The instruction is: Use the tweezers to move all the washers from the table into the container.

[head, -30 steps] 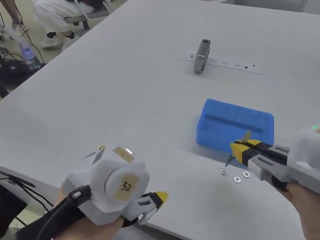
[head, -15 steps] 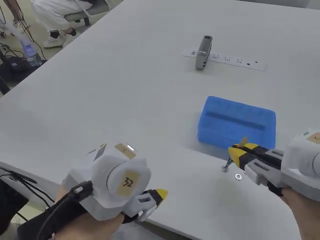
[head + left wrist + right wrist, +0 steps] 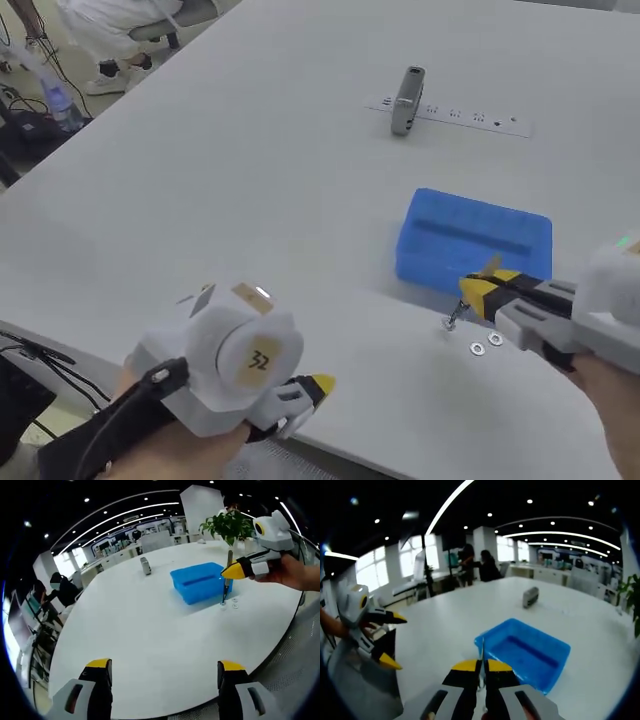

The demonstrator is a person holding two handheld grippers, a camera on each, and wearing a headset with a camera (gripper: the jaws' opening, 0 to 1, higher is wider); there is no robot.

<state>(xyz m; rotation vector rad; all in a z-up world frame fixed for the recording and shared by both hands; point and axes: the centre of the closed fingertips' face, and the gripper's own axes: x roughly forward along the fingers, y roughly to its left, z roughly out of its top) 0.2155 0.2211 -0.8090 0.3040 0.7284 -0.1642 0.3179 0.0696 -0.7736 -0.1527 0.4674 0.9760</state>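
Three washers lay loose under the right gripper (image 3: 476,293) a second ago; now two washers (image 3: 478,348) lie flat on the surface (image 3: 250,180), just beside the tip of the tweezers (image 3: 455,315). A small speck at that tip may be the third washer, but it is too small to tell. The right gripper is closed tight on the tweezers, which point down from its yellow jaw ends to a spot at, or just above, the surface. The blue container (image 3: 475,240) sits just ahead of this gripper, its near wall close behind the tweezers. The left gripper (image 3: 162,672) is held well apart from the right one, at the near edge of the surface, with its jaws spread wide and nothing between them.
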